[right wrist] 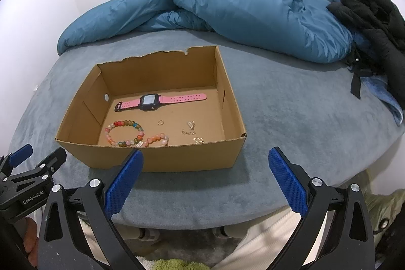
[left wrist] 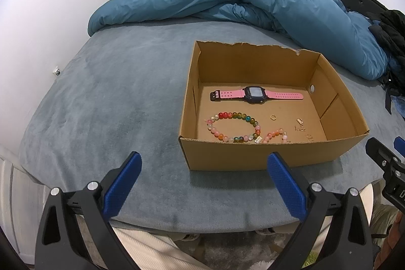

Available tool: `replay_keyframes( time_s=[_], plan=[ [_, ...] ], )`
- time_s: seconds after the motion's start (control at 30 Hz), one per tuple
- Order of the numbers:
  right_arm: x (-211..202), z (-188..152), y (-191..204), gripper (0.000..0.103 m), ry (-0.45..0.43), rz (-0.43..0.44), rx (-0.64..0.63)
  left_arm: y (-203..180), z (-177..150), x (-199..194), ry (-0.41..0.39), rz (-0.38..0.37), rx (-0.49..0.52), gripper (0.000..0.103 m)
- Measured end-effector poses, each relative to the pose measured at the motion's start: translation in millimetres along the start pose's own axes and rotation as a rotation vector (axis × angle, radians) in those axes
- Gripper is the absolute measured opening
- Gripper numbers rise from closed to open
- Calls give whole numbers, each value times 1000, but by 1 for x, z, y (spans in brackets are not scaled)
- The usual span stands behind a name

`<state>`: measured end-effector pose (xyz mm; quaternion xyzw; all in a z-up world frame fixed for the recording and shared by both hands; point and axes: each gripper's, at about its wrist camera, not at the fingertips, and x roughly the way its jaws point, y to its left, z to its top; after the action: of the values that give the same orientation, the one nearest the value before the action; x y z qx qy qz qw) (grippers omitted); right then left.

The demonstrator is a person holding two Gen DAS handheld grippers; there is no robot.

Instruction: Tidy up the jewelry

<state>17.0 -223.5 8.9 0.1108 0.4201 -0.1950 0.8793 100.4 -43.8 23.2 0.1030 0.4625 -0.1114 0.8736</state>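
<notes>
The left gripper [left wrist: 203, 162] and the right gripper [right wrist: 205, 160] are hovering at the near edge of the bed [left wrist: 114, 98], just in front of the cardboard box [left wrist: 227, 153], both with fingers spread wide and holding nothing. Inside the box, near its front wall, the beaded bracelet [left wrist: 233, 125] is lying, with a second pink beaded piece [left wrist: 276, 134] just beside it, then a small gold ring [left wrist: 273, 117] and tiny gold pieces [left wrist: 300, 125]. Toward the back wall of the box the pink watch [left wrist: 255, 94] is lying flat. All jewelry seems already in the box, so the task is looking nearly finished. Beyond the box, the blue duvet [left wrist: 253, 4] is lying.
</notes>
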Motion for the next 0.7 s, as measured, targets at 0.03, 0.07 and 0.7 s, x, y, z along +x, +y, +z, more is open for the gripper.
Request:
replay_keyframes(
  time_s=[0.03,0.07,0.7],
  plan=[
    [0,0,0,95,0,0,1,0,0,0,1,-2,-1,97],
    [0,0,0,95,0,1,2,-1,0,0,0,1,-2,97],
    [2,0,-1,95,3,-4,1,18,1,2,-4,47,-33,97]
  ],
)
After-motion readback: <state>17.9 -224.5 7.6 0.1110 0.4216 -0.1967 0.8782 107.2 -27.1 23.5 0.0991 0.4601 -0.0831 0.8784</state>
